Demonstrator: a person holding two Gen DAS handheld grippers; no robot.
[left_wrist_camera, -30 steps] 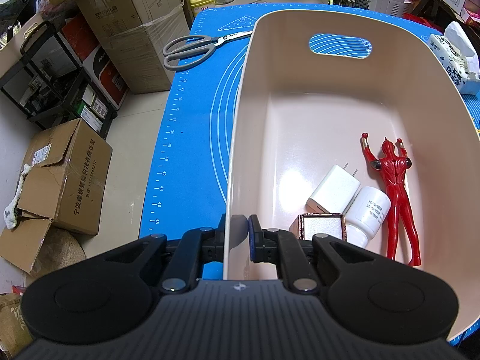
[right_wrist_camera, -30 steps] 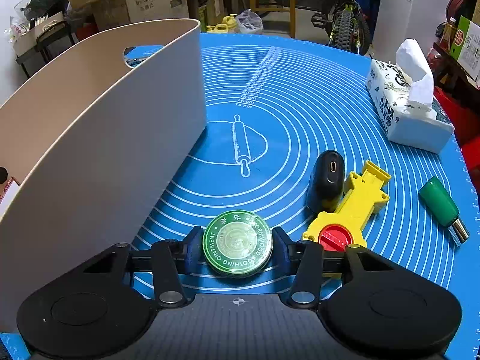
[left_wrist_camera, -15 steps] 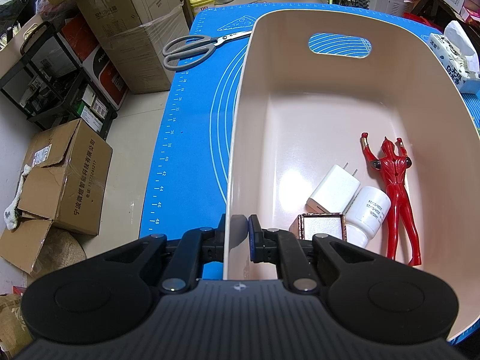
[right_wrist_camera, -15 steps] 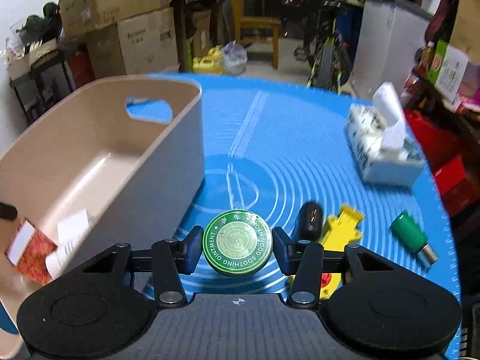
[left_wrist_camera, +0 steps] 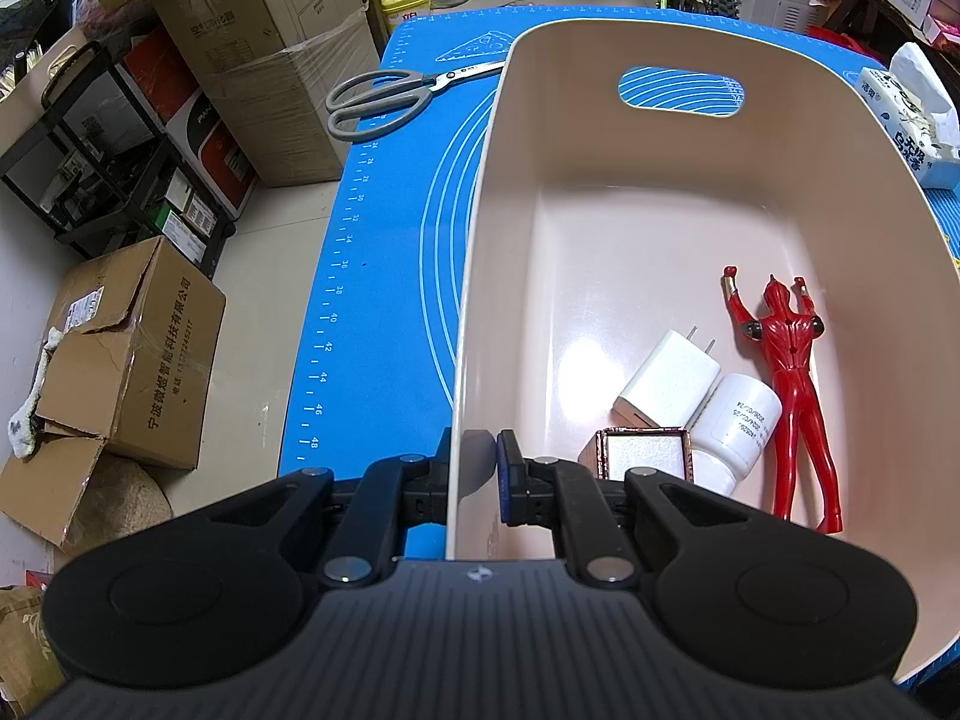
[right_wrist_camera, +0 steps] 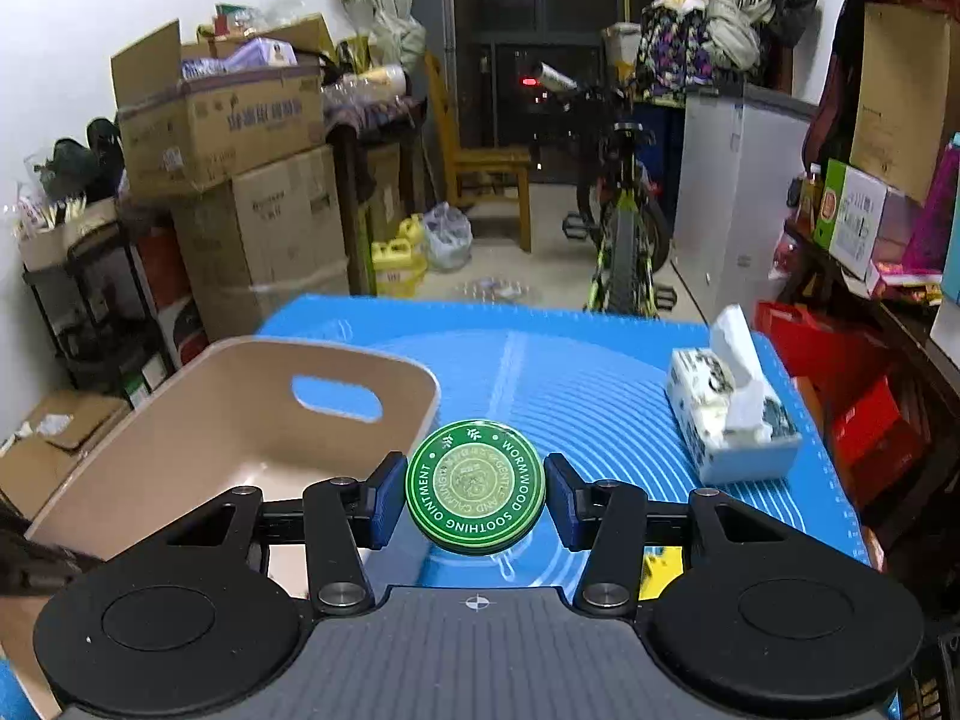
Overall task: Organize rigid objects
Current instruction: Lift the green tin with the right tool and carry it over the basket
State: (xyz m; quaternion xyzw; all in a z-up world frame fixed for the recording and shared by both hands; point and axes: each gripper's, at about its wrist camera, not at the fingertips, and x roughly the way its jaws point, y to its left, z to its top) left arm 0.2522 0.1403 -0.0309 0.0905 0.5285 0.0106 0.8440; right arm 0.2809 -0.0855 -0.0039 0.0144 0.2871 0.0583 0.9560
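My left gripper (left_wrist_camera: 474, 477) is shut on the near left wall of the beige bin (left_wrist_camera: 480, 276). Inside the bin lie a red figure (left_wrist_camera: 792, 384), a white charger (left_wrist_camera: 666, 381), a white bottle (left_wrist_camera: 735, 429) and a small framed box (left_wrist_camera: 645, 453). My right gripper (right_wrist_camera: 475, 495) is shut on a round green ointment tin (right_wrist_camera: 475, 487) and holds it high above the blue mat (right_wrist_camera: 570, 384), just right of the bin (right_wrist_camera: 228, 420).
Grey scissors (left_wrist_camera: 390, 99) lie on the mat left of the bin. A tissue box (right_wrist_camera: 729, 414) stands on the mat's right side. A yellow toy (right_wrist_camera: 660, 564) shows under the right gripper. Cardboard boxes (left_wrist_camera: 126, 354) sit on the floor to the left.
My right gripper has lifted the green tin well above the mat and tilted up toward the room. The left gripper has not moved.
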